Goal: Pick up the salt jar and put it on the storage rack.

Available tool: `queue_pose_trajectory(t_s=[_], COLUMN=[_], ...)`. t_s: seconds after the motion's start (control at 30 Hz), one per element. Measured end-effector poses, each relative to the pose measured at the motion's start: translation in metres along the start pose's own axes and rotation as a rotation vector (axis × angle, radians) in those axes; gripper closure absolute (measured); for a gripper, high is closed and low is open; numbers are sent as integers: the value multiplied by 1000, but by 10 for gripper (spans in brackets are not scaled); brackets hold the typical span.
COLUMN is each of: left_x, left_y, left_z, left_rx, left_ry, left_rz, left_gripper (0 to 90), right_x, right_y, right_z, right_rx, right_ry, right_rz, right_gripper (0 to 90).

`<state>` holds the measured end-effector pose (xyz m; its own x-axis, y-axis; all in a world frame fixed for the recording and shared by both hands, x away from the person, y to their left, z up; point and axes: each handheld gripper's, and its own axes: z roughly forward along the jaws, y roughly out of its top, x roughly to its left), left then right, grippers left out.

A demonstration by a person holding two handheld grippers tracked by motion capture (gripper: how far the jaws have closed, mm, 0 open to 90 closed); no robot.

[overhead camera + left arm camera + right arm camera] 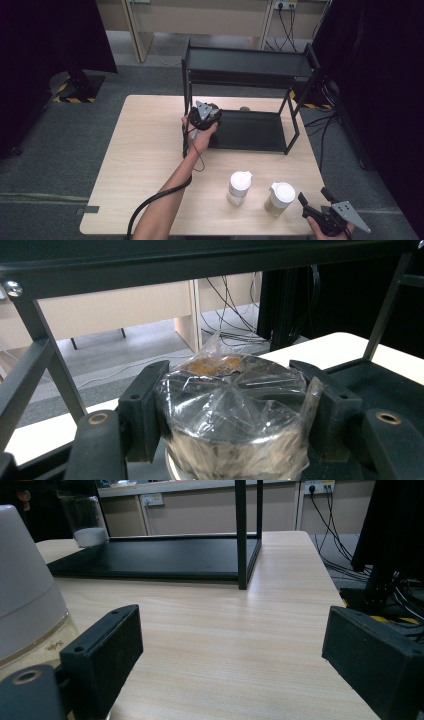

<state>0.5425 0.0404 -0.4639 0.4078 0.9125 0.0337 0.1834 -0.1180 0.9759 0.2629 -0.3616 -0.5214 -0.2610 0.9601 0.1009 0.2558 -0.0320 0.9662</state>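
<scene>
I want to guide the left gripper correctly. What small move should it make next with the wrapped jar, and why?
Probably lower it a little onto the bottom shelf. The left gripper is shut on the wrapped jar, already under the rack's upper shelf, and the shelf there looks bare.

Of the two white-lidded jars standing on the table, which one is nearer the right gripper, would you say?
The right-hand jar, with the flat round lid, stands nearer the right gripper; the left jar sits farther off.

Left claw (232,415) clamped tight, right claw (232,655) spread wide.
</scene>
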Motion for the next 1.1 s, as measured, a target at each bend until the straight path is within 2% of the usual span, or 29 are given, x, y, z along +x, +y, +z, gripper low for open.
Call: queue_pose_trajectory(t_s=[0.6, 0.67, 0.8, 1.1], left_x=[-3, -1, -1, -1], left_y=[-7, -8, -10, -14], left_z=[10, 12, 13, 17], left_rx=[25, 19, 33, 41], left_ry=[5, 3, 4, 13], left_rz=[0, -26, -9, -18], left_gripper=[349, 349, 349, 348], right_x=[0, 0, 0, 0], right_y=[0, 0, 0, 0], right_z=[0, 0, 0, 0], right_rx=[2, 1, 1, 1], right_ry=[5, 5, 6, 7], right_rz=[-4, -4, 0, -3], right_gripper=[95, 95, 95, 95])
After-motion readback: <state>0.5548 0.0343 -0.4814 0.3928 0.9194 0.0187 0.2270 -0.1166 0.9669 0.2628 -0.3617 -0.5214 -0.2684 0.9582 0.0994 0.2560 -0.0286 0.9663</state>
